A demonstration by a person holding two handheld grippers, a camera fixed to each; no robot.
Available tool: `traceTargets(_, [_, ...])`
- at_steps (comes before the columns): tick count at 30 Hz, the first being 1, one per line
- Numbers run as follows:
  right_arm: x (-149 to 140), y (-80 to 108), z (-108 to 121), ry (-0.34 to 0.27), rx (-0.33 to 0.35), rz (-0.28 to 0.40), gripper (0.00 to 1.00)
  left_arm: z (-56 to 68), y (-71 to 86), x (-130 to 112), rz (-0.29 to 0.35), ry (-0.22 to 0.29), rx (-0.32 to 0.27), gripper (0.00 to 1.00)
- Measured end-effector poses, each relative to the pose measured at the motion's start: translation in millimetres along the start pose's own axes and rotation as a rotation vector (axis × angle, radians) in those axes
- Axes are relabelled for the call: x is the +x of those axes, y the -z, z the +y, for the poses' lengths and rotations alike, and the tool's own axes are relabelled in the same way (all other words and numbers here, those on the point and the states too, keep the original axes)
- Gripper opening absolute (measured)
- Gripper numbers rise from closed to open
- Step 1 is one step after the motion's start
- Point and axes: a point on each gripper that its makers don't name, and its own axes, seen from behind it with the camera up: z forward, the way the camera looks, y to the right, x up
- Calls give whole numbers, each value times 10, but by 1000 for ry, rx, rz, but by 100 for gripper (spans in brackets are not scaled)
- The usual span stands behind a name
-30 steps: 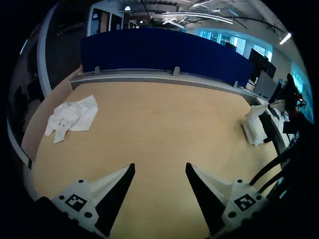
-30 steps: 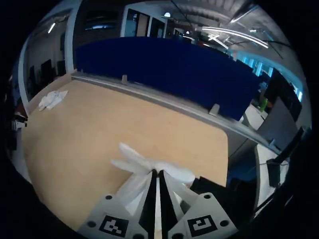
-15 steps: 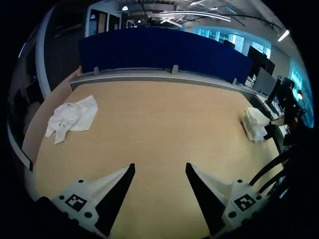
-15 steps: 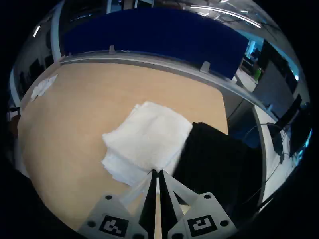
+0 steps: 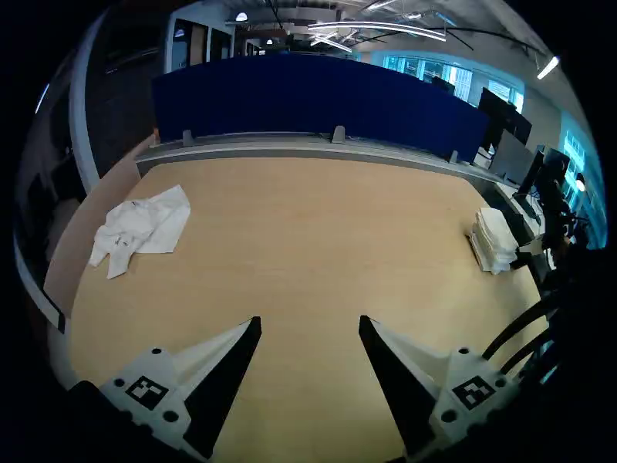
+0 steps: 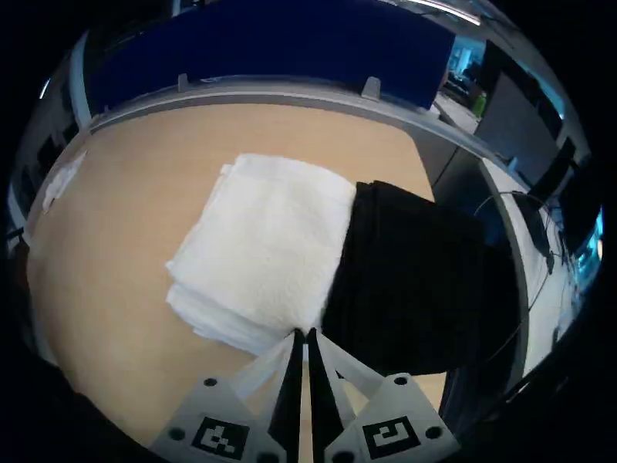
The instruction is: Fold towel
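A crumpled white towel (image 5: 139,228) lies on the wooden table (image 5: 308,231) at the far left in the left gripper view. My left gripper (image 5: 308,324) hovers open over the table's near part, nothing between its fingers. At the table's right edge sits a stack of folded white towels (image 5: 492,239). In the right gripper view that stack (image 6: 262,247) lies just ahead, beside a folded black cloth (image 6: 409,278). My right gripper (image 6: 302,336) is shut, its tips pinching the near edge of the top folded towel. The crumpled towel (image 6: 62,179) is small and far off to the left.
A blue divider panel (image 5: 308,96) and a grey rail (image 5: 308,147) run along the table's far side. Monitors and a dark chair (image 5: 540,193) stand beyond the right edge. Bare wood stretches between the crumpled towel and the stack.
The right gripper has lowered its bunched towel onto the stack, where it now lies flat and folded beside the black cloth. The left gripper has barely moved.
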Motion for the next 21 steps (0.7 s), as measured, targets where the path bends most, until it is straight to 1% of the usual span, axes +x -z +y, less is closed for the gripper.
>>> traceTargets(5, [-27, -89, 52, -41, -18, -15, 4, -14, -15, -7, -3, -1, 4, 94])
traceTargets(8, [-33, -119, 61, -49, -28, -20, 4, -20, -26, -4, -3, -4, 5, 94])
traceTargets(12, [-47, -152, 61, -41, -40, -27, 5, -19, -32, 1, -4, -5, 4, 94])
traceTargets(16, [-27, -127, 53, -26, -51, -15, 7, -17, -29, 12, -1, -5, 1, 94])
traceTargets(21, [11, -49, 34, -12, -61, 19, 14, -29, -19, 20, 1, -7, 0, 94])
